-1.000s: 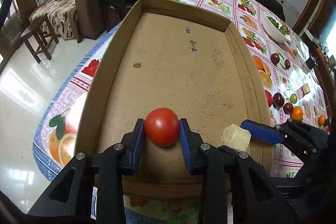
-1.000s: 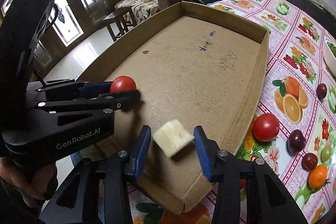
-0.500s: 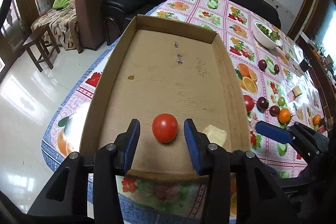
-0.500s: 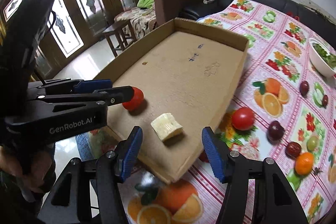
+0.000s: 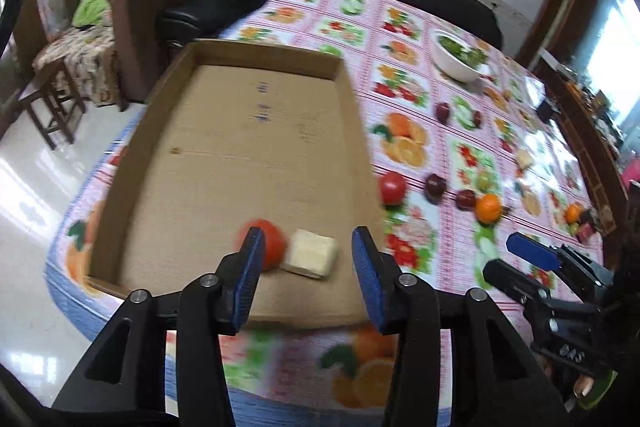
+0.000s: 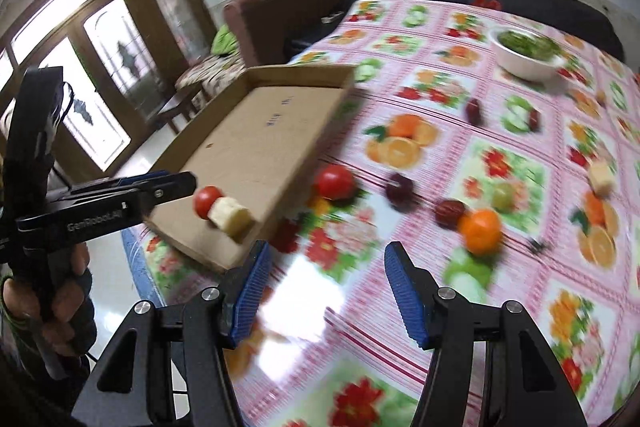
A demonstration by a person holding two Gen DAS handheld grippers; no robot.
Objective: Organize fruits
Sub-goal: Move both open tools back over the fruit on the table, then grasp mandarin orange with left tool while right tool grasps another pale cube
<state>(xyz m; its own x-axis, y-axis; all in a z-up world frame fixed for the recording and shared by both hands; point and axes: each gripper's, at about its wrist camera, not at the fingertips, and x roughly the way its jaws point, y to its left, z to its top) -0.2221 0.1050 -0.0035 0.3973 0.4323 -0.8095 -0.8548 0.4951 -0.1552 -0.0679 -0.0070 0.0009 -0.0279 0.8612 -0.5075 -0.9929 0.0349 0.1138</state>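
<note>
Now both my tongs are wide and hold nothing. My left gripper (image 5: 306,275) hangs over the near end of the cardboard tray (image 5: 160,111). Inside the tray, near this end, a red tomato (image 5: 272,245) lies touching a pale yellow fruit chunk (image 5: 310,257). My right gripper (image 6: 326,297) is over the fruit-print tablecloth (image 6: 520,131), beside the tray. On the cloth I see another tomato (image 6: 335,182), dark plums (image 6: 399,189), an orange (image 6: 479,230) and a white bowl (image 6: 524,61) with greens.
</note>
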